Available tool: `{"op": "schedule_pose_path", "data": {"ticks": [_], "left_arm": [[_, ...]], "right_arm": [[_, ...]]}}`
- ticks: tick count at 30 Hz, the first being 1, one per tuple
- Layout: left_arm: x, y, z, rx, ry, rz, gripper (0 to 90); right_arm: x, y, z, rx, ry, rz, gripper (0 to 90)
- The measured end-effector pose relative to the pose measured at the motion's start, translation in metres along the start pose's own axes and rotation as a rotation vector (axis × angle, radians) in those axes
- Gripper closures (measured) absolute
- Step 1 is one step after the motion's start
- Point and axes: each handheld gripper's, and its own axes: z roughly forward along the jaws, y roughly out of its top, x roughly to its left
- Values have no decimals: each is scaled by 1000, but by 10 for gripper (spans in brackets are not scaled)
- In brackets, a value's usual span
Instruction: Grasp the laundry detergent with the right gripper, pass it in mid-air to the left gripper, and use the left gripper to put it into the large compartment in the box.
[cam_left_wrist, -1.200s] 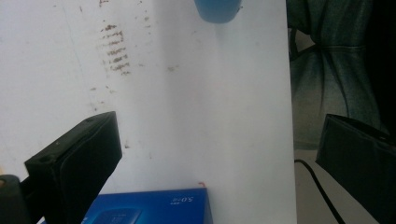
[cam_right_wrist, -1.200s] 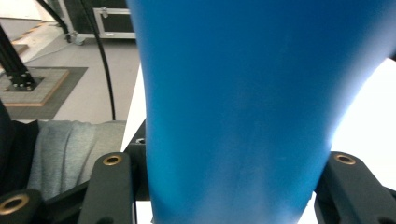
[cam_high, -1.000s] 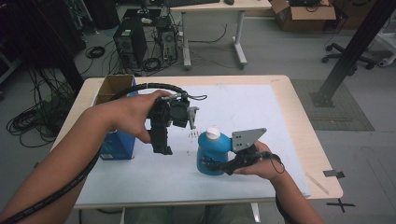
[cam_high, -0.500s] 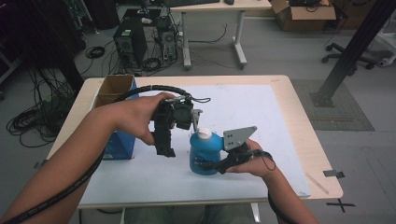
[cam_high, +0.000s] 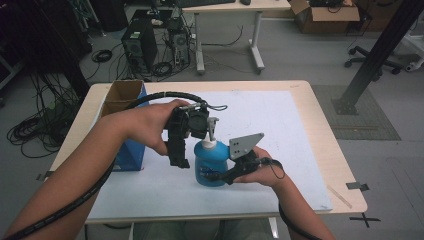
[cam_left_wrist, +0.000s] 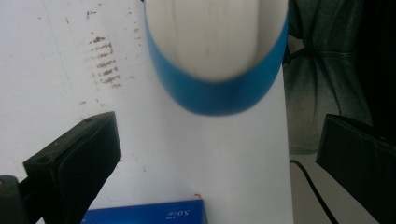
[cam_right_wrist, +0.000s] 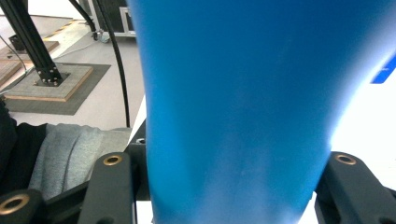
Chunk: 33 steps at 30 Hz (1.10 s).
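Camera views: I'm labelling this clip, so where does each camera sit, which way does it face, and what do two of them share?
High view: above the person's side, looking forward and down on the table; both forearms, left gripper and right gripper show.
Left gripper view: on the left gripper, facing down at the blue bottle; its two black jaws stand apart.
Right gripper view: on the right gripper, close against the bottle; jaws clamp its sides.
Shared: all three show the blue bottle.

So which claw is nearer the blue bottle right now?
Right. The right claw is shut on the bottle, gripping its body from the side. The left claw hovers open just above the bottle's pump top, not gripping it.
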Motion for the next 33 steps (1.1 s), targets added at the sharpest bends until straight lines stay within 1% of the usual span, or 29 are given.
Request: {"op": "schedule_pose_path", "data": {"ticks": [8, 13, 16, 18, 24, 26, 33], "left_arm": [[0, 2, 5, 10, -4, -4, 2], [0, 4, 7, 13, -3, -2, 2], [0, 5, 7, 14, -1, 1, 2], [0, 6, 8, 13, 2, 3, 2], [-1, 8, 10, 25, 1, 3, 4], [-1, 9, 10, 25, -3, -4, 4], [-2, 11, 11, 30, 10, 7, 4]], "right_arm": [[-2, 5, 13, 8, 18, -5, 440], [-4, 7, 16, 13, 23, -9, 440], [-4, 9, 18, 16, 24, -20, 440], [-4, 9, 20, 20, 25, -13, 440], [-5, 10, 23, 15, 27, -18, 440], [-5, 10, 24, 19, 29, -15, 440], [-6, 12, 25, 23, 27, -21, 441]]}}
